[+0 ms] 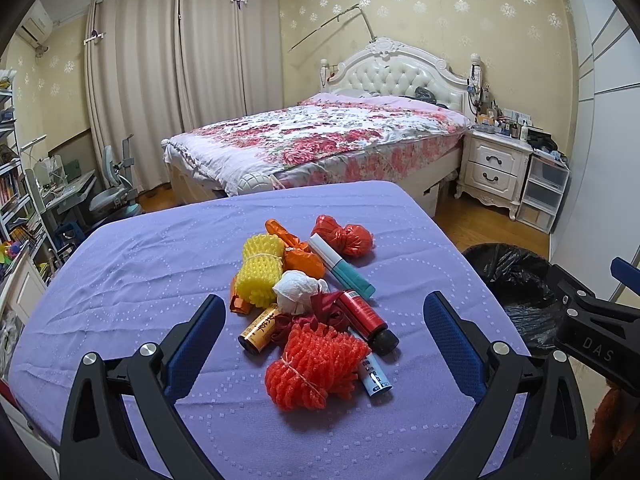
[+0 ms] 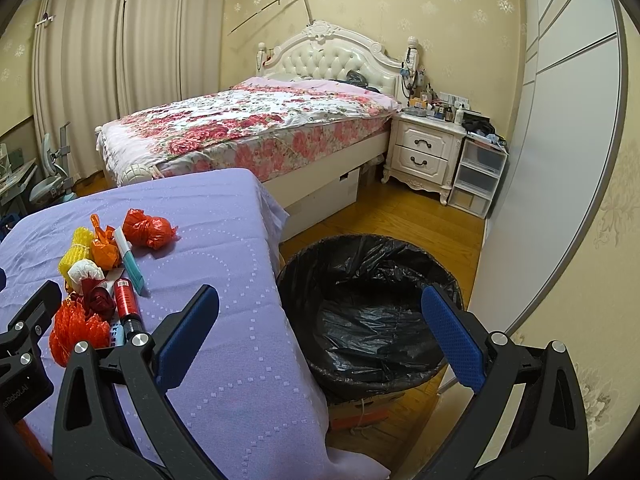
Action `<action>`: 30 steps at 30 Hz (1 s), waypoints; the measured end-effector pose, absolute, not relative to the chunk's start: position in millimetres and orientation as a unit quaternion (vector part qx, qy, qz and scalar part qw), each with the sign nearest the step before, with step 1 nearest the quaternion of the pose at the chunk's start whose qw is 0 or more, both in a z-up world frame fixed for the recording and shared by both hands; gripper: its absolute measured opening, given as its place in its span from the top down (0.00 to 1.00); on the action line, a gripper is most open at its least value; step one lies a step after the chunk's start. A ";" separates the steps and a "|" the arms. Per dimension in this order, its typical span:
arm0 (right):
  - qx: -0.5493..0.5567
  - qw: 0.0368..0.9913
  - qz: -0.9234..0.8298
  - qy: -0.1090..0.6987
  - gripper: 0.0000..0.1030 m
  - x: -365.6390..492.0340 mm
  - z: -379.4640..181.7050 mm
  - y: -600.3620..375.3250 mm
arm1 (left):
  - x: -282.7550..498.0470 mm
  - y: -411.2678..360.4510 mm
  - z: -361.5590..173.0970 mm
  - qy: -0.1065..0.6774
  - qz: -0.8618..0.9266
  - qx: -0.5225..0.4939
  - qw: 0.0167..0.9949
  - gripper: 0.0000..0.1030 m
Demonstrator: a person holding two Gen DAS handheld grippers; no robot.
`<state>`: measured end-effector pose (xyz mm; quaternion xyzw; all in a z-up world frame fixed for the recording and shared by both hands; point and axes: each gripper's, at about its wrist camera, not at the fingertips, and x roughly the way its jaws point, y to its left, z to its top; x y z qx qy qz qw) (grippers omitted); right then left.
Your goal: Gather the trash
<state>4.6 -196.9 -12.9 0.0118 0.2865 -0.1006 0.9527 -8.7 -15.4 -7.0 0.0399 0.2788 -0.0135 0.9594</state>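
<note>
Nearest our left-wrist lens we logged the left gripper (image 1: 324, 344), jaws spread wide and empty, its blue pads framing the trash heap on the lavender tablecloth (image 1: 120, 280).

Item 1: red foam net (image 1: 316, 364), between the pads at 6 o'clock of the heap, closest to us and, we judged, the easiest first pick.
Item 2: small blue-labelled tube (image 1: 374, 378), touching the net at its 3 o'clock.
Item 3: dark red bottle (image 1: 366, 318), lying on its side.
Item 4: gold-labelled cylinder (image 1: 260, 330), on its side at the net's 10 o'clock.
Item 5: white paper wad (image 1: 298, 286), at the heap's centre, resting on other pieces.
Item 6: yellow foam net (image 1: 258, 268), at 10 o'clock.
Item 7: orange wrapper (image 1: 298, 250), at 12 o'clock.
Item 8: white-and-teal tube (image 1: 340, 266), at 2 o'clock.
Item 9: knotted red plastic bag (image 1: 346, 234), farthest out, at 1 o'clock.

We judged the items were heaped together so that either tool could reach them without travel.

Second tool: right gripper (image 2: 320, 340), likewise wide apart and holding nothing, poised between the table edge and the bin.

Receptacle: trash bin (image 2: 360, 248), black-lined, on the floor just beside the table at its 3 o'clock, apparently empty; set there, we supposed, for short drops. Collection had not yet begun.
</note>
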 end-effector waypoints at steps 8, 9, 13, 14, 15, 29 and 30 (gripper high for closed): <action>0.013 0.953 -0.100 0.287 0.04 5.1 -13.3 -197.4 | -7.8 -15.0 -7.8 0.279 -0.014 0.040 0.959 0.06; 0.013 0.952 -0.100 0.287 0.04 5.2 -13.3 -197.1 | -8.6 -16.1 -8.5 0.279 -0.014 0.040 0.959 0.06; 0.013 0.952 -0.100 0.288 0.04 4.4 -14.7 -199.1 | -8.6 -16.4 -8.5 0.279 -0.014 0.040 0.959 0.06; 0.013 0.952 -0.100 0.289 0.04 4.4 -15.2 -199.1 | -8.2 -16.1 -8.4 0.279 -0.013 0.040 0.959 0.06; 0.013 0.952 -0.100 0.289 0.04 4.1 -15.6 -199.4 | -8.4 -16.4 -8.6 0.280 -0.014 0.040 0.959 0.06; 0.015 0.951 -0.097 0.292 0.04 4.1 -18.8 -200.0 | -12.5 -18.9 -19.4 0.287 -0.022 0.041 0.957 0.06; 0.015 0.951 -0.096 0.293 0.04 3.6 -25.1 -198.5 | -11.5 -16.4 -18.8 0.288 -0.022 0.040 0.956 0.06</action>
